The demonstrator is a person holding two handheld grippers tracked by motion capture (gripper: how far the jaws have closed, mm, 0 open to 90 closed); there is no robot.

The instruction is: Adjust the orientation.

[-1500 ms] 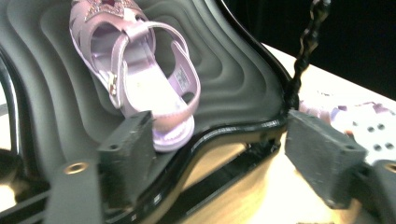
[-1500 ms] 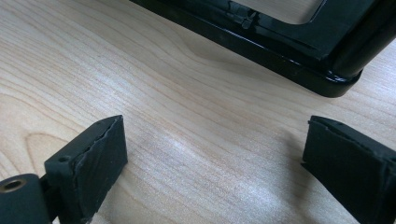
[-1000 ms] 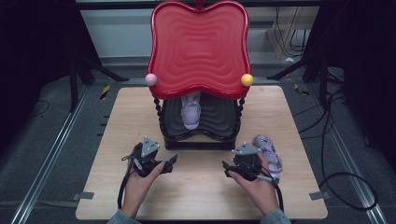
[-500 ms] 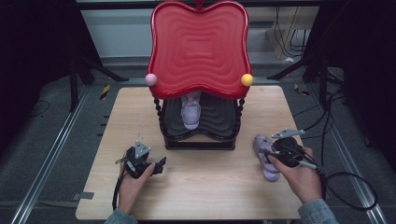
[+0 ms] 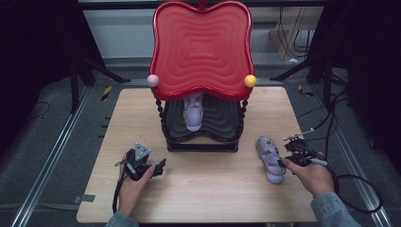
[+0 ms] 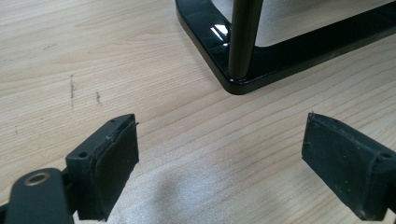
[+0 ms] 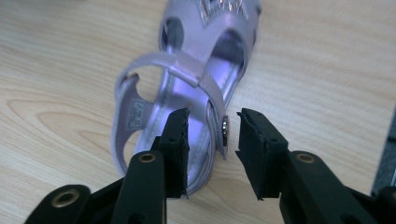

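A light wooden counter (image 5: 213, 189) carries a two-tier shoe rack (image 5: 201, 127) with a glossy red wavy top shelf (image 5: 201, 47) and a black lower shelf on beaded black posts. A pink ball (image 5: 152, 80) sits at the top's left corner and a yellow ball (image 5: 249, 81) at its right corner. On the lower shelf stands a lilac sandal (image 5: 193, 112), toe pointing to the near side.

A second lilac sandal (image 5: 270, 159) lies on the counter to the right of the rack's near right corner, sole down, its length running near to far. The right gripper (image 5: 288, 161), held in the person's right hand (image 5: 312, 176), is at this sandal's near right side. In the right gripper view its jaws are partly closed around the sandal's side strap (image 7: 212, 109) by the small metal stud: one jaw sits inside the shoe over the insole and the other outside it. A narrow gap shows between the outer jaw and the strap, so a firm grip cannot be told.

The left gripper (image 5: 156, 169), in the left hand (image 5: 132, 187), rests on the counter near the rack's near left corner, apart from it. In the left gripper view its jaws stand wide apart with nothing between them, above bare wood, with the rack's black base (image 6: 224, 46) and one post (image 6: 243, 37) ahead
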